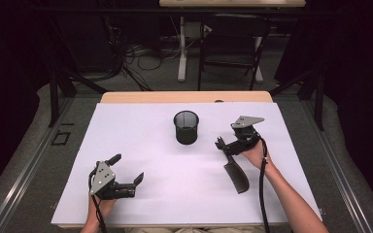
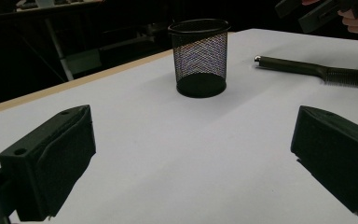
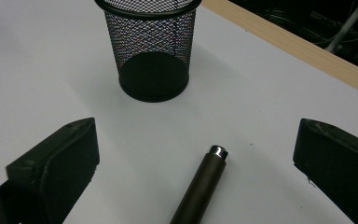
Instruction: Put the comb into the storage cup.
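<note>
Mesh cup point(image 1: 186, 127), black, upright at frame centre, looks empty. Hairbrush point(image 1: 236, 175) lies flat right of centre, handle between right gripper point(image 1: 222, 144) released jaws. Left gripper point(image 1: 126, 169) released, lower left. White tabletop point(image 1: 141, 141); dark room.

Bright, even overhead light is falling on the white table cover point(image 1: 175, 194), while the room beyond is sinking into near black. The mesh pen cup point(image 1: 186, 127) is casting only a soft, short shadow. In both gripper views the near jaws are looking slightly soft, and the hairbrush handle point(image 3: 200, 186) tip is catching a small glint.
</note>
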`<act>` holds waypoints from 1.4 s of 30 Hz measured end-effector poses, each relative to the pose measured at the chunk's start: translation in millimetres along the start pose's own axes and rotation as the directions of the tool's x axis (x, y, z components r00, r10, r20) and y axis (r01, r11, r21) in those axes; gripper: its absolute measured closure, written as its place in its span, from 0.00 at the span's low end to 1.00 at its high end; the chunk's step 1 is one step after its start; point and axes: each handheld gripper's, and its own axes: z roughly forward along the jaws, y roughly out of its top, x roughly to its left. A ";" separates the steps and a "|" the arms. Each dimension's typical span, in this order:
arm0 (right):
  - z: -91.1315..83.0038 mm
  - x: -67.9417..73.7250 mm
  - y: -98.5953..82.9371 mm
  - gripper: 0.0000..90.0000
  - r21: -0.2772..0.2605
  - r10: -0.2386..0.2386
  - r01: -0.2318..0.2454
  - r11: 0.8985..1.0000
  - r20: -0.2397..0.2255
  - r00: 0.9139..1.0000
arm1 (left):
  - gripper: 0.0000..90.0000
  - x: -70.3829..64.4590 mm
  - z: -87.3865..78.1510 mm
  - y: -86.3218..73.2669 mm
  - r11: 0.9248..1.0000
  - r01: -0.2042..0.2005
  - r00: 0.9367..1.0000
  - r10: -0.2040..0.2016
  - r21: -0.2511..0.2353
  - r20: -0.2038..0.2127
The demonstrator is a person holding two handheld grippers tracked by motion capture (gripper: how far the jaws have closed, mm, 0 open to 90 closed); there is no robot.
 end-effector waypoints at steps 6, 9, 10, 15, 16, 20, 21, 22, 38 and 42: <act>5.6 0.0 3.2 0.04 0.022 -0.017 0.017 1.000 -0.018 1.000 | 0.00 0.2 0.1 -0.4 1.000 0.005 1.000 -0.005 0.002 0.001; 7.6 0.1 5.1 0.12 0.024 -0.022 0.022 0.999 -0.018 1.000 | 0.00 0.1 0.0 -0.3 1.000 0.002 1.000 -0.002 0.003 0.001; 8.1 0.1 5.7 0.16 0.025 -0.025 0.025 0.999 -0.017 1.000 | 0.00 0.1 0.0 -0.3 1.000 0.002 1.000 -0.002 0.003 0.001; 11.5 0.8 7.4 0.43 0.035 -0.042 0.042 0.998 -0.009 0.999 | 0.00 0.4 0.2 -0.5 1.000 0.004 1.000 -0.004 0.004 -0.001; 12.5 1.1 7.7 0.50 0.041 -0.051 0.052 0.998 -0.010 0.999 | 0.00 0.4 0.2 -0.5 1.000 0.004 1.000 -0.004 0.004 0.000; 17.5 3.3 7.3 0.77 0.084 -0.096 0.100 0.991 -0.042 0.994 | 0.00 0.4 0.3 -0.6 1.000 0.004 1.000 -0.004 0.006 0.000; 18.6 3.9 6.9 0.83 0.098 -0.111 0.115 0.989 -0.042 0.993 | 0.00 0.4 0.3 -0.6 1.000 0.004 1.000 -0.004 0.006 0.000; 19.7 3.8 6.4 0.89 0.105 -0.113 0.118 0.987 -0.051 0.992 | 0.00 0.3 0.4 -0.6 1.000 0.003 1.000 -0.003 0.007 0.002; 38.4 1.6 -2.9 1.00 0.182 -0.141 0.143 0.973 -0.028 0.990 | 0.00 0.1 0.8 -1.2 1.000 0.006 1.000 -0.006 0.012 -0.003; 44.5 0.8 -5.4 1.00 0.196 -0.150 0.152 0.969 -0.025 0.988 | 0.00 0.0 0.9 -1.4 1.000 0.007 1.000 -0.007 0.012 -0.003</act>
